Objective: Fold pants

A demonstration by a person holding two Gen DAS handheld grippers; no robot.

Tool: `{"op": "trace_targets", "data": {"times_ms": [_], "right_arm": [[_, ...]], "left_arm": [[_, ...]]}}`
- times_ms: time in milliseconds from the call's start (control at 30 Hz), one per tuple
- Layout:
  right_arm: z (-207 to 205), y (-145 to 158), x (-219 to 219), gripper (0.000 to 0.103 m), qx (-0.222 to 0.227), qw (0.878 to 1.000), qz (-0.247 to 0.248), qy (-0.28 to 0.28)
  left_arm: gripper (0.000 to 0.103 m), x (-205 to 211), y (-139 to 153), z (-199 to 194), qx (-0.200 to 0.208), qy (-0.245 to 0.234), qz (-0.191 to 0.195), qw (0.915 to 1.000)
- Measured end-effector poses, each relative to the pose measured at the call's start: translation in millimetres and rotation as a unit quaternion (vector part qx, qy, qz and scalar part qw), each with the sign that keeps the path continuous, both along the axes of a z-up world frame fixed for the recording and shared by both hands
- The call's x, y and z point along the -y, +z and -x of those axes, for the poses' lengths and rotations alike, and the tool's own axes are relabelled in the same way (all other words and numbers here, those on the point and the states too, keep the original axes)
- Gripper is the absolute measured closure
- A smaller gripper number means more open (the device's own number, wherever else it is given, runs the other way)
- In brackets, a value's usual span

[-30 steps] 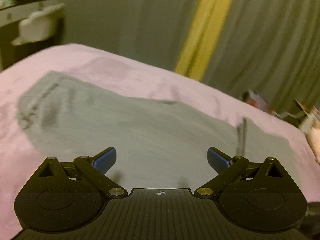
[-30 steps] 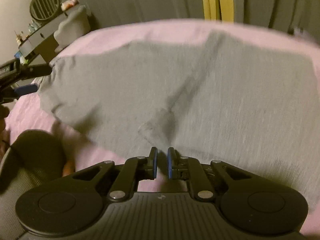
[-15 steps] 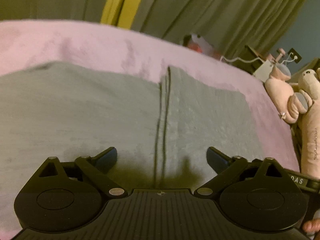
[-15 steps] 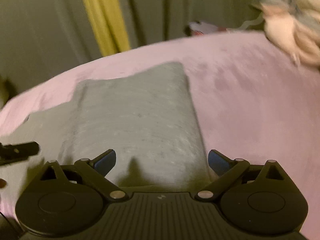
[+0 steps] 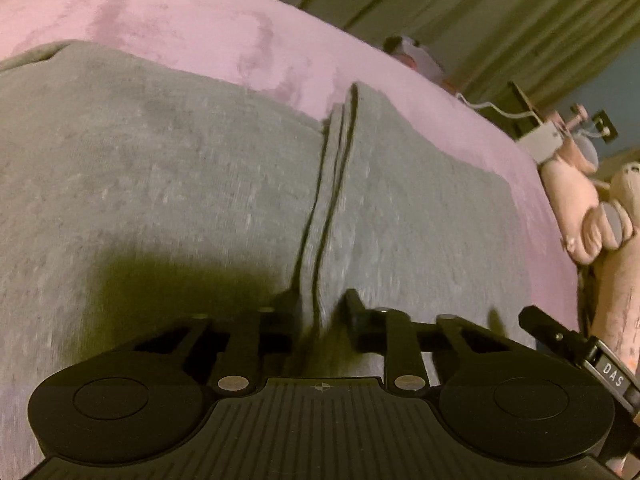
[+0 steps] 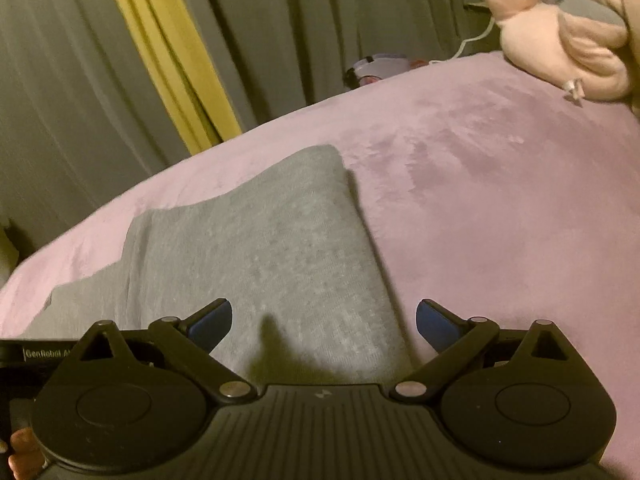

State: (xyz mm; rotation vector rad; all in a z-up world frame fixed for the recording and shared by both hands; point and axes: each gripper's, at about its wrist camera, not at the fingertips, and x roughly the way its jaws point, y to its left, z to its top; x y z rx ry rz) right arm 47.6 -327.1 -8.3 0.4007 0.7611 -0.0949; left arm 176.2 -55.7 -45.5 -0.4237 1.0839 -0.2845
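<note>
Grey knit pants (image 5: 168, 184) are lying flat on the pink bed (image 5: 172, 20), and the left wrist view is looking along them toward the curtain. Two dark seam lines (image 5: 326, 200) are running from the far edge of the pants straight down to the left claw (image 5: 322, 312). That claw is sitting narrow, its two fingers pinching a ridge of the grey cloth right where the seam lines end. Gripping at that seam probably gives a firm, thick edge to lift, so the layers should travel together when the fold is made. Beyond the pants, at the bed's edge, a plush toy (image 5: 580, 196) is leaning, well apart from the cloth. Part of the other tool is showing just beside the pants' near corner.

From the right wrist view, a narrower stretch of the pants (image 6: 272, 240) is lying on the bed (image 6: 500, 200) with its far corner pointing toward the yellow curtain stripe (image 6: 168, 64). The right claw (image 6: 324, 320) is spread wide and holding nothing, hovering over the near end of the pants with one finger above the cloth and the other just past its side edge. That placement looks meant for taking the edge so both ends can be lifted together. The plush toy (image 6: 556, 40) is resting at the far corner of the bed.
</note>
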Motion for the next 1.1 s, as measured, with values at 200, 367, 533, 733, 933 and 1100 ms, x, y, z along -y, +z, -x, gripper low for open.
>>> {"op": "trace_targets", "data": {"times_ms": [200, 367, 533, 733, 933, 1100], "right_arm": [[9, 3, 13, 0.004, 0.015, 0.999, -0.043, -0.021], [6, 2, 11, 0.004, 0.000, 0.999, -0.042, -0.013], [-4, -2, -3, 0.004, -0.024, 1.000, -0.010, 0.016], [4, 7, -25, 0.004, 0.004, 0.997, 0.037, 0.065], [20, 17, -52, 0.057, 0.057, 0.985, 0.052, 0.152], [3, -11, -68, 0.085, -0.057, 0.984, 0.055, 0.158]], "left_arm": [[0.088, 2, 52, 44, 0.115, 0.000, -0.041, 0.9925], [0.088, -20, 71, 87, 0.173, 0.041, -0.122, 0.9764], [0.082, -49, 31, 96, 0.122, 0.079, -0.203, 0.9684], [0.046, -74, 37, 102, 0.138, 0.116, -0.087, 0.9798], [0.040, -71, 27, 104, 0.124, 0.115, -0.109, 0.9797], [0.032, -69, 33, 114, 0.144, 0.110, -0.105, 0.9778]]}}
